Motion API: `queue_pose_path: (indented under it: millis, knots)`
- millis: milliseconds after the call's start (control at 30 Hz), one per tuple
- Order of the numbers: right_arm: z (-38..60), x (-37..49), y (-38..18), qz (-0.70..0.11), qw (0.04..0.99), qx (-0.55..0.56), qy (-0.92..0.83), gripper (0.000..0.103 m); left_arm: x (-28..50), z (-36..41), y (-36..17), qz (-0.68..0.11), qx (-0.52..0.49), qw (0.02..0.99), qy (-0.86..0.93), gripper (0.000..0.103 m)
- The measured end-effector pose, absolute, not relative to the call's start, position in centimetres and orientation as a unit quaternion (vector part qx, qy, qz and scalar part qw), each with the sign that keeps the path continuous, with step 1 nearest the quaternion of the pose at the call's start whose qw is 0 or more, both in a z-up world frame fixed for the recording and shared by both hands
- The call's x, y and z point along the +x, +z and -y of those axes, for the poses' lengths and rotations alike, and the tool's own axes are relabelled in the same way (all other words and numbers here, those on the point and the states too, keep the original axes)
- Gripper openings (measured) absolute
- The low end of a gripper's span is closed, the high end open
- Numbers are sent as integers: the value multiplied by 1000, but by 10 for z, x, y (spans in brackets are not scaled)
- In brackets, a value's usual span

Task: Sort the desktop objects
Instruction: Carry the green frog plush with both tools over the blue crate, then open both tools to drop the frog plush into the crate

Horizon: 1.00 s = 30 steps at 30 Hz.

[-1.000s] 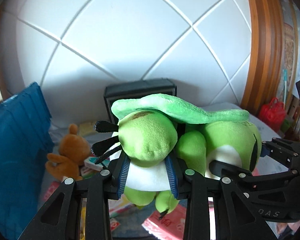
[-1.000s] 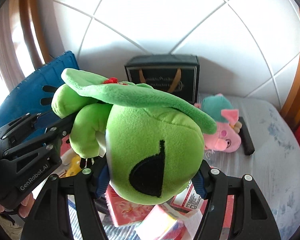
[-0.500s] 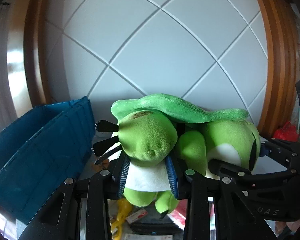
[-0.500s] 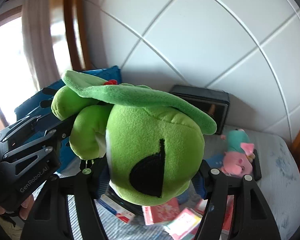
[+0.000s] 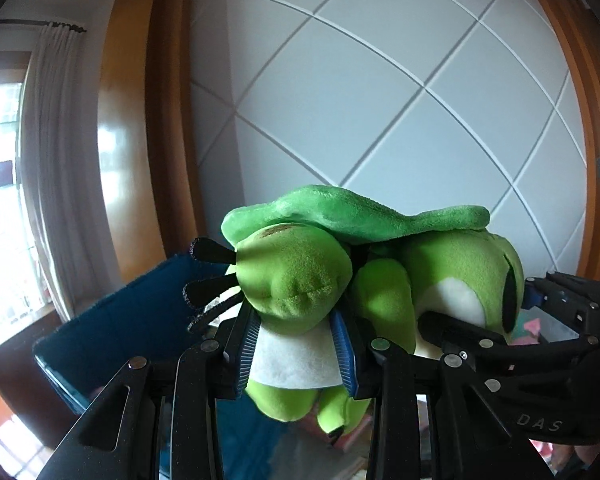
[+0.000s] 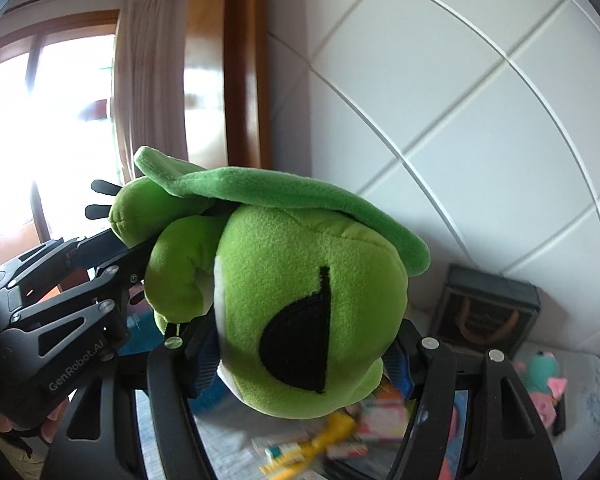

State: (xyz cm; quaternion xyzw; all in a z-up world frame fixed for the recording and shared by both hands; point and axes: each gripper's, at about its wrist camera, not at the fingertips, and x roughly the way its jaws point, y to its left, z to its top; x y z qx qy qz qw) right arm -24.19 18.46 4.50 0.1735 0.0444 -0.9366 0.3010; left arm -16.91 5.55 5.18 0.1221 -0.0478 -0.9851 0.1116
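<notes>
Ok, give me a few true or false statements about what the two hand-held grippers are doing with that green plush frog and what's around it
1. Both hand-held grippers grip the green plush frog at once. True: the left hand-held gripper clamps one end, the right hand-held gripper the head.
2. The frog rests on the bed. False: it hangs in the air between the grippers.
3. A blue bin shows behind the frog in the left wrist view. True.
4. The frog's eye patch is red. False: it is black.
5. A pink and teal plush toy lies on the bedcover at the right. True.
6. The dark gift bag is held by a gripper. False: it stands against the wall.
</notes>
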Motion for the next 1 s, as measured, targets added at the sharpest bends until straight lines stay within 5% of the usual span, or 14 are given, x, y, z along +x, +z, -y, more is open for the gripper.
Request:
queue_pose_path:
  millis: [400,1000]
  knots:
    - [-16,-266,68,-44,327,144,-933,66,-180,108,81,40,121,149,-981,35]
    - [87,-371,76,-80,326,165,-927,66,-291,200,69,-7,157,164,-974,36]
